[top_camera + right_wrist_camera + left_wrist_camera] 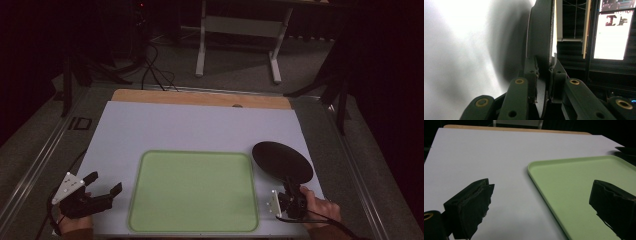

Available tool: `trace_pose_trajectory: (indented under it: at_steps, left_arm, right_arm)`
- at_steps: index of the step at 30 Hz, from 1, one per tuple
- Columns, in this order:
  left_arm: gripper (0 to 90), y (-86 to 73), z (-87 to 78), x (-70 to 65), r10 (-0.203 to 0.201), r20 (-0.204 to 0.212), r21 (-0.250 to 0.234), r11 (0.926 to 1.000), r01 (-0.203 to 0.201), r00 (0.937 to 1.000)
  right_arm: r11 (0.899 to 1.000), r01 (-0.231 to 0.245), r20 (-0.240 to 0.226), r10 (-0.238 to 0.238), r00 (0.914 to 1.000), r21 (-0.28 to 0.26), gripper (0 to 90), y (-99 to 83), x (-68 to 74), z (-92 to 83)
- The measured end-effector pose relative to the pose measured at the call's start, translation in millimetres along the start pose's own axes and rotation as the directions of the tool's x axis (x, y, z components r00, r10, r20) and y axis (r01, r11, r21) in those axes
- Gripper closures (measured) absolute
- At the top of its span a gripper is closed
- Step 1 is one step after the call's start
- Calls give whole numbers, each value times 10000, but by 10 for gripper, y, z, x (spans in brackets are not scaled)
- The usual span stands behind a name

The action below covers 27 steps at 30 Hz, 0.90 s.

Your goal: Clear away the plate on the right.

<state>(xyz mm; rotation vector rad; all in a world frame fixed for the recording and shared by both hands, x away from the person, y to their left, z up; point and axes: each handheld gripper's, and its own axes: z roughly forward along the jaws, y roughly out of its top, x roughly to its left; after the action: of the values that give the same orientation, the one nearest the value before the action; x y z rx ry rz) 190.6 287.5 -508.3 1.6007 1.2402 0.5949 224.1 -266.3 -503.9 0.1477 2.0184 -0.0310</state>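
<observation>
**Right tool grips the dark plate beside the green tray**

The round, matte black plate (282, 161) sits at the right of the bench, just beside the right edge of the pale green rectangular plastic tray (194, 191) with rounded corners. In the high view its far side lies over the white sheet (200, 125) that covers the bench, and its near rim runs into the right tool (290, 189). That tool is clenched on the plate: in the right gripper view the plate (541, 37) stands edge-on, and its rim is pinched between the two black jaws, one pad on each face. No gap shows between pads and rim. The person's right hand (320, 206) wraps the tool's body at the lower right corner of the sheet, with a cable trailing off the bench edge.

The left tool (102, 186) is released. It lies low at the near left corner of the sheet, its jaws spread wide with nothing between them, pointing towards the tray. In the left gripper view the tray's left rim (541, 185) runs between the two parted jaws, well apart from both. The tray's flat inside is bare green.

Beyond the sheet a strip of light wooden bench top (200, 97) shows along the far edge
</observation>
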Motion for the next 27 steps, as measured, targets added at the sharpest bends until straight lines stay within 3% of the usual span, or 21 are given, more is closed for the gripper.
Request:
trace_pose_trajectory:
  at_steps: [13, 27]
  left_arm:
    - [46, 0, -4, 2, -13, -39, -33, 10000, 13, 10000]
    - [46, -2, -4, 10, -79, -3, -53, 10000, 79, 10000]
  right_arm:
    - [9997, -36, 405, 45, 9992, -236, 789, 144, -88, -44]
    - [9949, 306, 677, -241, 9974, -960, 785, 432, -207, -108]
